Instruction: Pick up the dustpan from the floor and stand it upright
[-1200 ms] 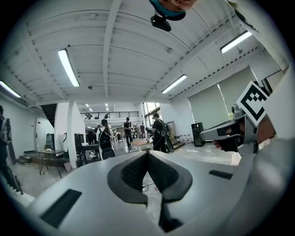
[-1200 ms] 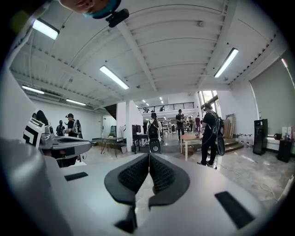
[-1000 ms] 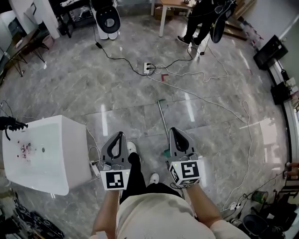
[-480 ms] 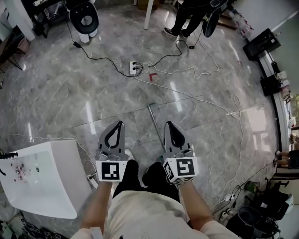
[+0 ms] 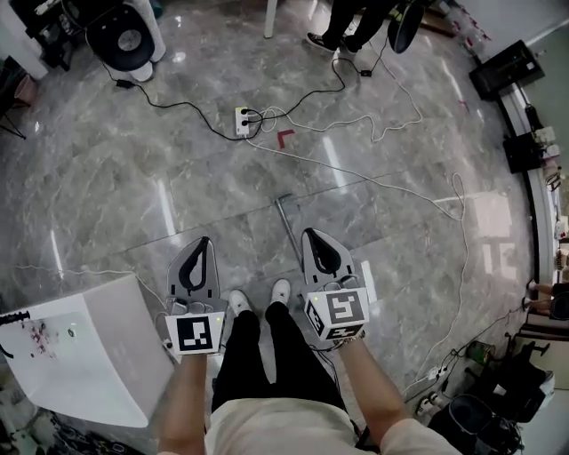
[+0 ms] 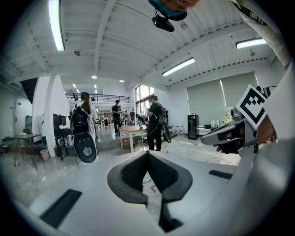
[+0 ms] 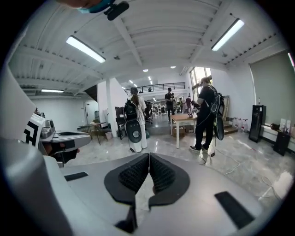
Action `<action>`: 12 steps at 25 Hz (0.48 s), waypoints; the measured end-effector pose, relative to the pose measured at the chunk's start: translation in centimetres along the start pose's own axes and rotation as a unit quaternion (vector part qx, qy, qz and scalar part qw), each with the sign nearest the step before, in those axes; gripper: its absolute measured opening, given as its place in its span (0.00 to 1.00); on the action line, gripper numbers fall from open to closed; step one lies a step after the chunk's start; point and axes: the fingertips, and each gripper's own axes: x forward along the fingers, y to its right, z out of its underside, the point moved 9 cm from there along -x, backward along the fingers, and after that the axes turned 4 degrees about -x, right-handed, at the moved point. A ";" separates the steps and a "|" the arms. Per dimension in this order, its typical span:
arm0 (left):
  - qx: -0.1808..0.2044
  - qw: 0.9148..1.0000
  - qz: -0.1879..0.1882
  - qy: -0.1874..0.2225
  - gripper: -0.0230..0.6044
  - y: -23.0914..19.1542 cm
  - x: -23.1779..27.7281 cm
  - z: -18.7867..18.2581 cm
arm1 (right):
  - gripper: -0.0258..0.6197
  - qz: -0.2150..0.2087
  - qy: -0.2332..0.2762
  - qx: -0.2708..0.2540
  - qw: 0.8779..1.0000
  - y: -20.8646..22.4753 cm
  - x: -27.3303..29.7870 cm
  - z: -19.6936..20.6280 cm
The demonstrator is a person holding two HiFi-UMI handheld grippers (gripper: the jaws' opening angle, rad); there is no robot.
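The dustpan's thin grey handle [image 5: 285, 222] lies on the marble floor in the head view and runs toward me; its lower end and the pan are hidden behind my right gripper. My right gripper [image 5: 310, 234] hangs just right of the handle, jaws shut and holding nothing. My left gripper [image 5: 204, 241] is further left, apart from the handle, also shut and empty. In the left gripper view the pads [image 6: 138, 168] meet at the tips over bare floor. The right gripper view shows the same: closed pads [image 7: 159, 173], nothing between them.
A white box [image 5: 84, 355] stands at my lower left. A power strip [image 5: 241, 119] with cables and a red mark [image 5: 284, 138] lie ahead. Farther off are a person's legs [image 5: 342, 27], a table leg and a round black-and-white device [image 5: 124, 35]. Black cases [image 5: 507, 67] line the right.
I have walked forward: the power strip and handle slid closer in the head view. Both grippers sank a little and stayed shut. The handle now lies beside the right gripper.
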 end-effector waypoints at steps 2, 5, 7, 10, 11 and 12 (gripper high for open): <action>-0.015 1.000 0.006 -0.013 0.05 0.2 1.8 2.2 | 0.07 -0.012 -0.021 0.002 1.000 1.1 2.2 2.1; -0.024 0.999 0.008 -0.045 0.05 0.0 5.0 7.5 | 0.07 -0.029 -0.051 -0.007 0.998 2.6 6.5 6.5; -0.017 0.998 0.008 -0.065 0.05 -0.4 7.9 12.9 | 0.07 -0.032 -0.071 -0.003 0.997 3.6 10.1 10.8; -0.009 0.996 0.020 -0.089 0.05 -1.2 11.6 22.6 | 0.07 -0.027 -0.081 0.035 0.996 5.2 15.6 19.0; -0.009 0.995 0.023 -0.092 0.05 -1.7 12.7 25.7 | 0.07 -0.023 -0.078 0.042 0.996 5.6 17.5 21.7; -0.010 0.995 0.025 -0.095 0.05 -2.2 13.7 28.7 | 0.07 -0.019 -0.075 0.041 0.996 5.8 19.3 24.4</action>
